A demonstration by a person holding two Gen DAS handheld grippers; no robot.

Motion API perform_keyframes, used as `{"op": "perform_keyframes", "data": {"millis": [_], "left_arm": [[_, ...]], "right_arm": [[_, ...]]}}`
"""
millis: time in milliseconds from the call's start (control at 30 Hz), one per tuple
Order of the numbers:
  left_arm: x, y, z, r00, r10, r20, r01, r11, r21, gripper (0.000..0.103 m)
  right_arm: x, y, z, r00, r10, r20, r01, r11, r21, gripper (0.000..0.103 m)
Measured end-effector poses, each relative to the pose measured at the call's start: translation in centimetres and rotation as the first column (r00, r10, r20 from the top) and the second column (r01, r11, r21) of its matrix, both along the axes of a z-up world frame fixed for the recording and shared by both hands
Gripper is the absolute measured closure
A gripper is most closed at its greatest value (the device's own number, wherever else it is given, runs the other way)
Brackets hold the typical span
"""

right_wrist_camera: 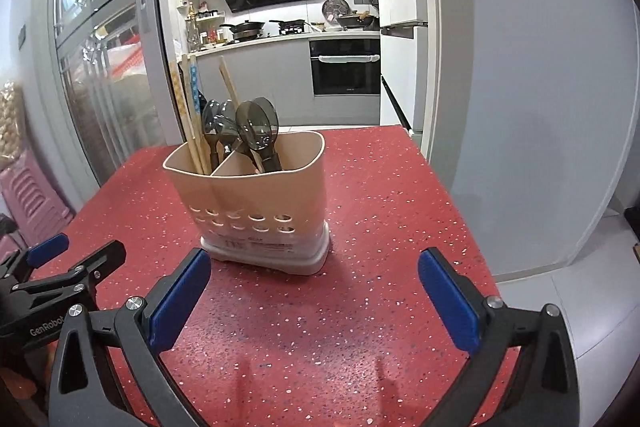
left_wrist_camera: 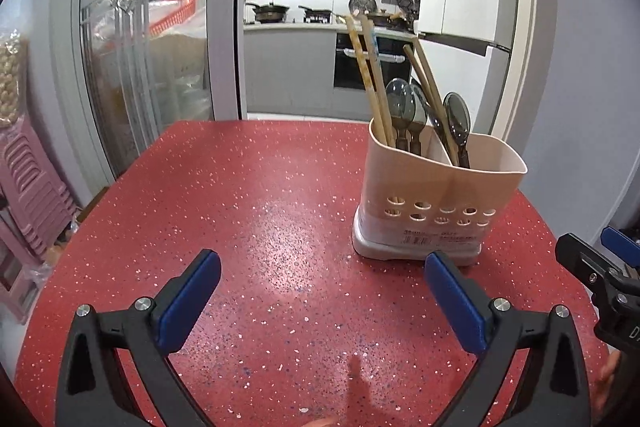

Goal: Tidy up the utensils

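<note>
A beige two-compartment utensil holder (left_wrist_camera: 436,203) (right_wrist_camera: 260,211) stands upright on the red speckled table (left_wrist_camera: 240,211) (right_wrist_camera: 380,195). Wooden chopsticks (left_wrist_camera: 370,67) (right_wrist_camera: 188,107) and dark translucent spoons (left_wrist_camera: 400,103) (right_wrist_camera: 256,123) stand in both compartments. My left gripper (left_wrist_camera: 322,269) is open just above the table, with nothing between its blue pads, and the holder is ahead to its right. My right gripper (right_wrist_camera: 314,267) is open too, empty, with the holder just ahead, slightly left. Each gripper shows at the edge of the other's view: the right gripper (left_wrist_camera: 600,255), the left gripper (right_wrist_camera: 72,255).
A glass-fronted cabinet (left_wrist_camera: 140,47) stands left of the table, with pink stacked stools (left_wrist_camera: 28,195) beside it. Behind the table an open doorway leads into a kitchen with an oven (right_wrist_camera: 346,67). The table's right edge (right_wrist_camera: 460,211) drops to a grey floor.
</note>
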State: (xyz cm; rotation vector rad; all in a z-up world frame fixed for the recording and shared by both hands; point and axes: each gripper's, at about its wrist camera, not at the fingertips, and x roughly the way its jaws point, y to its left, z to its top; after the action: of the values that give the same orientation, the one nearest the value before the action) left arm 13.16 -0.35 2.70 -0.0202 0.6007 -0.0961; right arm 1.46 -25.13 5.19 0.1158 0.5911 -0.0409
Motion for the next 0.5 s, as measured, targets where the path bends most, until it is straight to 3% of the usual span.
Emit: {"op": "perform_keyframes", "data": {"millis": [200,500], "left_arm": [[-0.9,-0.2,-0.4,0.999,0.004,0.047,-0.004,1.0,0.007,0.0],[-1.4,-0.2,-1.1,0.999,0.02,0.046,-0.021,1.0,0.022,0.0]], "right_arm": [[-0.4,0.8,-0.1,1.0,0.008,0.023,-0.007,0.999,-0.045,0.0],[-0.8,1.0,-0.8,0.999,-0.011,0.033,0.013,0.998,-0.063,0.0]]}}
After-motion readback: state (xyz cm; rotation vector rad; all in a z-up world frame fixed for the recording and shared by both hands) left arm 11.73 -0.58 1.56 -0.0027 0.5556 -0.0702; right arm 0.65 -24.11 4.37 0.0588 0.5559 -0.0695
